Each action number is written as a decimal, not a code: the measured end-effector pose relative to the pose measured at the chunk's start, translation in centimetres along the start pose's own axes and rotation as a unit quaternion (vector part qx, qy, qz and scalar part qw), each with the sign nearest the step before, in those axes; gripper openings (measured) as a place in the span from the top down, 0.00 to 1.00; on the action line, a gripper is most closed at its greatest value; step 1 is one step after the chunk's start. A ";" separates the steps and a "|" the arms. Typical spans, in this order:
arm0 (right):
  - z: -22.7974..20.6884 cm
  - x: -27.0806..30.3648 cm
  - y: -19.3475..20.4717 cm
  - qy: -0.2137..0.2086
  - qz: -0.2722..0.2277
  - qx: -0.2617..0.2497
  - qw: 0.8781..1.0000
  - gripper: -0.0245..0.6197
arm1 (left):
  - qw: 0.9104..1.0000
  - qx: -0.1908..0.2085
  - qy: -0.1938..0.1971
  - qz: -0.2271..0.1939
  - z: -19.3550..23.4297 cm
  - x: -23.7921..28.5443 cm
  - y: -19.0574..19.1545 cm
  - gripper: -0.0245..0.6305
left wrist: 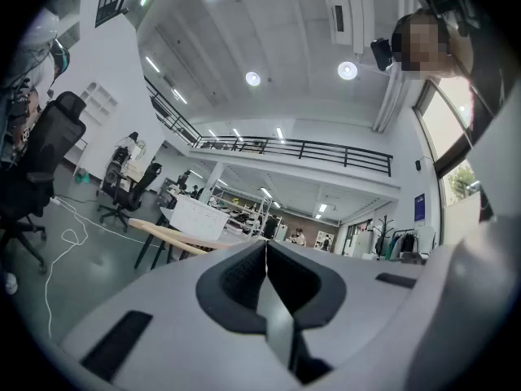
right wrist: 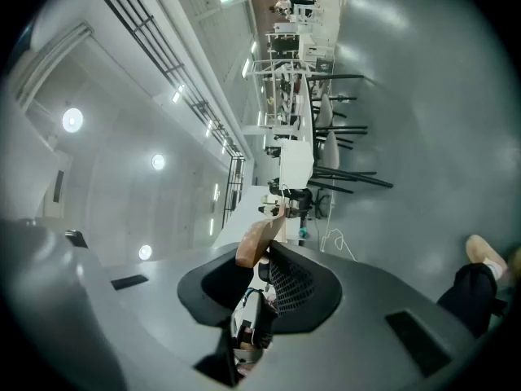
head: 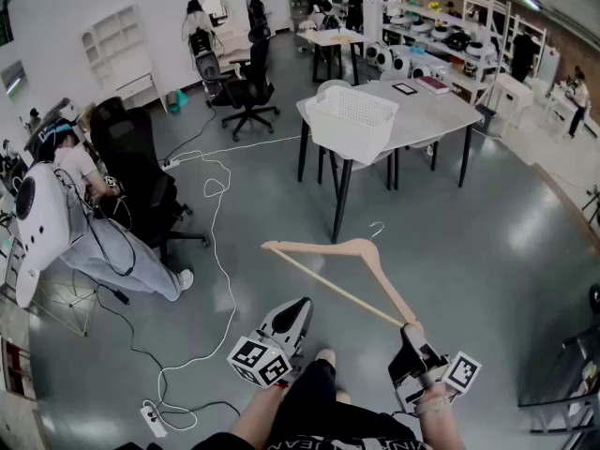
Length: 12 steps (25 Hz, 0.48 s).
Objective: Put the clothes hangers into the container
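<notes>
A pale wooden clothes hanger (head: pixel 342 268) with a metal hook hangs in the air above the floor. My right gripper (head: pixel 411 332) is shut on the hanger's near arm end, low at the right of the head view. In the right gripper view the wooden end (right wrist: pixel 256 236) sticks out between the jaws. My left gripper (head: pixel 301 306) is shut with nothing in it, a little left of the hanger. Its jaws meet in the left gripper view, with the hanger (left wrist: pixel 167 234) beyond them. The white slotted container (head: pixel 352 122) stands on the near corner of a grey table (head: pixel 441 112).
A seated person (head: pixel 89 223) and a black office chair (head: pixel 141 181) are at the left. White cables (head: pixel 217 261) and a power strip (head: pixel 153 418) lie on the floor. More chairs (head: pixel 248 87) and desks stand at the back. The person's foot (head: pixel 325 356) shows below.
</notes>
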State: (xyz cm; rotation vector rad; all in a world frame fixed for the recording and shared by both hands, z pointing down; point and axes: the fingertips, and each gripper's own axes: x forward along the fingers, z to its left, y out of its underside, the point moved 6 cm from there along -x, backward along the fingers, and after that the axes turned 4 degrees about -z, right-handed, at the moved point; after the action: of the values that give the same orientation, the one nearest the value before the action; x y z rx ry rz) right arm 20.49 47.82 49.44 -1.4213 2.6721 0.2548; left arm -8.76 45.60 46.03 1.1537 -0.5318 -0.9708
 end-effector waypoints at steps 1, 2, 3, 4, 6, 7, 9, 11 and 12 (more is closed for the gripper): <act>-0.2 0.1 0.0 0.001 0.000 -0.002 1.000 0.86 | 1.000 -0.002 -0.001 0.002 0.3 0.1 0.3 0.95; -0.4 0.3 0.0 0.003 0.001 -0.004 1.000 0.86 | 1.000 -0.004 -0.003 0.004 0.7 0.3 0.5 0.95; -0.6 0.6 0.0 0.004 0.002 -0.007 1.000 0.86 | 1.000 -0.007 -0.003 0.006 1.1 0.6 0.8 0.95; -0.8 1.0 -0.1 0.005 0.003 -0.010 1.000 0.86 | 1.000 -0.010 -0.003 0.007 1.4 1.0 0.9 0.95; -1.2 2.0 -0.5 0.007 0.005 -0.018 1.000 0.86 | 1.000 -0.017 0.000 0.009 2.1 2.1 1.2 0.95; -1.5 2.5 -0.8 0.008 0.006 -0.020 1.000 0.86 | 1.000 -0.018 0.003 0.010 2.3 2.8 1.3 0.95; -1.8 3.7 -1.2 0.008 0.007 -0.023 1.000 0.86 | 1.000 -0.013 0.012 0.009 2.7 4.1 0.7 0.95; -2.0 5.5 -1.7 0.005 0.008 -0.027 1.000 0.86 | 1.000 -0.006 0.019 0.008 3.3 5.6 0.1 0.95; -2.0 6.6 -1.9 0.003 0.010 -0.030 0.999 0.86 | 1.000 -0.005 0.021 0.009 3.8 6.4 0.0 0.95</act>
State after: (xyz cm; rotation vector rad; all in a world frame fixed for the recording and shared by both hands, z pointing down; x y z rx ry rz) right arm 18.39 41.05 50.10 -1.4145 2.7071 0.3365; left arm -8.49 38.16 46.59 1.1554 -0.5026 -0.9305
